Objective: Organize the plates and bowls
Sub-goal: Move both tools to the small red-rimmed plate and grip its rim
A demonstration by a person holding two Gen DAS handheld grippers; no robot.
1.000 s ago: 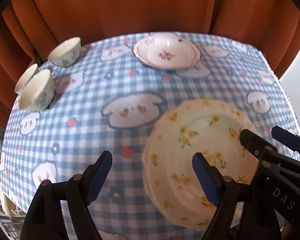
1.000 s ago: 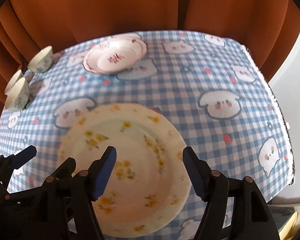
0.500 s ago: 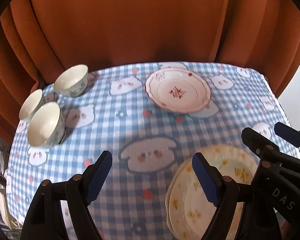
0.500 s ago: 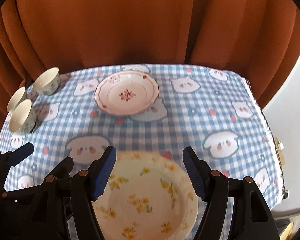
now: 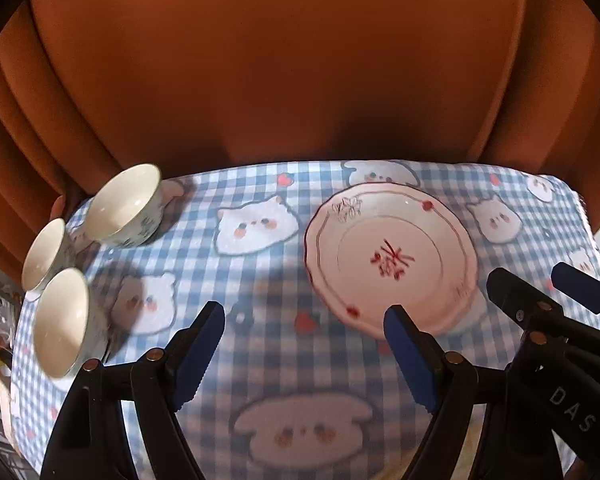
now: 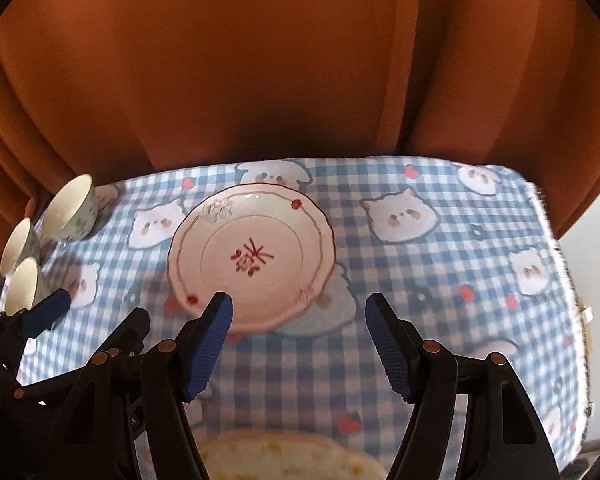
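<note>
hanging wide and empty, left tongs (image 5: 304, 354) and right tongs (image 6: 298, 346) flank a glossy scalloped pink plate (image 6: 251, 257) on the gingham-clothed surface (image 6: 440, 280); three rounded bowls (image 5: 124, 206) cluster far left, rust curtain (image 6: 260, 60) behind.

- table (image 6: 480, 360) w/ blue-white check cloth, cartoon animal faces + red hearts
- pink-rimmed plate (image 6: 252, 258) w/ red floral centre, flat on cloth, mid-back
- 3 white bowls (image 5: 122, 206) clustered at far-left edge, near each other, well apart from plate
- yellow-flower plate (image 6: 284, 458) at near edge, only its rim shows, blurry
</note>
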